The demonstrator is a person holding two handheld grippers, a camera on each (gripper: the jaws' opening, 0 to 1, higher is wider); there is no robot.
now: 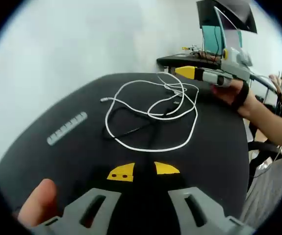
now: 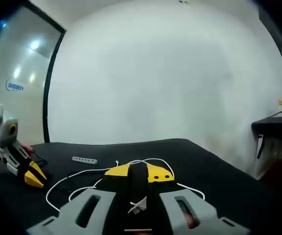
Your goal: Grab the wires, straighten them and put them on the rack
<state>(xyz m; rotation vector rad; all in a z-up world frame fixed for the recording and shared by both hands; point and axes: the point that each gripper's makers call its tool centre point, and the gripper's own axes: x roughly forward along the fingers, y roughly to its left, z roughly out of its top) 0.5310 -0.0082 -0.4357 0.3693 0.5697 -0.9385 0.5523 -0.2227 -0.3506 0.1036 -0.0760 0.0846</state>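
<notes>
Black tabletop (image 1: 219,147) spread wide under both grippers, with a plain white wall (image 2: 170,73) rising behind it and a glass door (image 2: 13,88) off to one side in the right gripper view.

Out on the middle of the table lay the white wire (image 1: 153,110), sprawled in loose overlapping loops, and a thinner black wire (image 1: 136,128) ran through the tangle. Beside the loops, well apart, sat a small grey rack (image 1: 67,128) with a row of slots, flat on the surface.

Down low in the left gripper view, the left gripper (image 1: 143,171) hovered short of the wires, its yellow-tipped jaws set a little apart with nothing between them, and a thumb (image 1: 38,203) showed at the handle.

Across the table in that same view came the right gripper (image 1: 187,72), a hand (image 1: 231,93) wrapped round its body, its yellow tips reaching the far edge of the white loops. From its own camera, the yellow tips looked drawn nearly together over the white wire (image 2: 106,174), and a white plug end (image 2: 138,205) lay between the grey jaw arms, but whether the tips had actually pinched the wire I could not tell.

Far back stood a dark desk (image 1: 190,61) with a monitor (image 1: 224,19).
</notes>
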